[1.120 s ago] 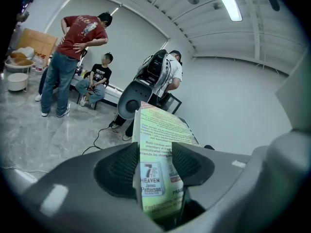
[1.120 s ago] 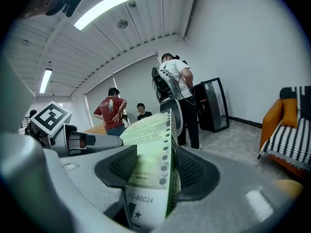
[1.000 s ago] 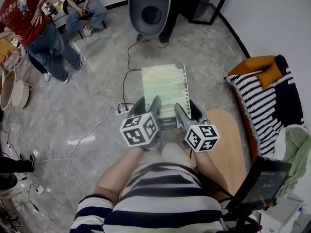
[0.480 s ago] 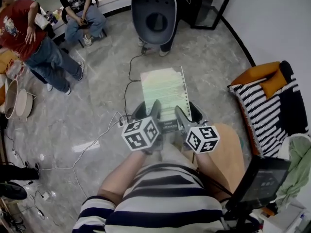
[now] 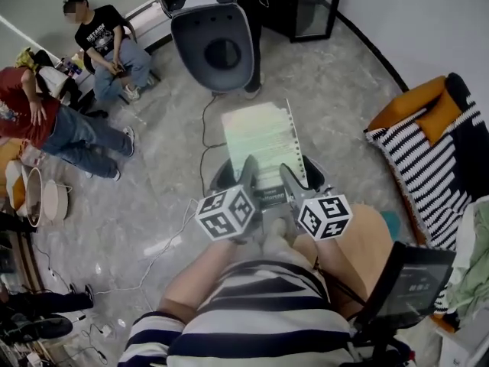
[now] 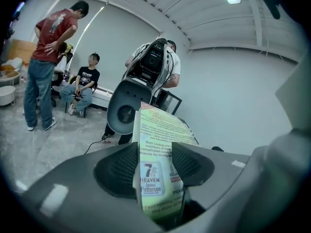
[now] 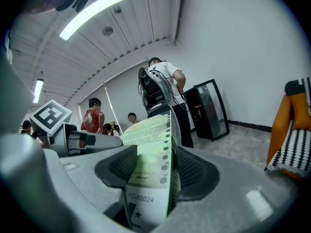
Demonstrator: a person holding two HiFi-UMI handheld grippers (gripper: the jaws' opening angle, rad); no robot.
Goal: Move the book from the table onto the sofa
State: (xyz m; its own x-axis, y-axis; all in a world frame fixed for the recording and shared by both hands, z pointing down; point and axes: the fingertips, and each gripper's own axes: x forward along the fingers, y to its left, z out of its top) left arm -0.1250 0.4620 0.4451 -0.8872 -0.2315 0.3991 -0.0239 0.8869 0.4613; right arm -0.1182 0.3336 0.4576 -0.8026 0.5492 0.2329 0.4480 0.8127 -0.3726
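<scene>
While left gripper [image 5: 234, 171] and right gripper [image 5: 299, 171] each pinch its near edge, book [image 5: 260, 136] juts toward 12 o'clock — sofa [image 5: 428, 155] at 3 o'clock. Risk: 2 edge-grips, long overhang; may sag, slip.

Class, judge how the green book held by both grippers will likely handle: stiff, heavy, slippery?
Probably fairly stiff: the book juts out forward without drooping. Likely light: it looks thin. It could tilt, since the left gripper and right gripper pinch only its near end.
</scene>
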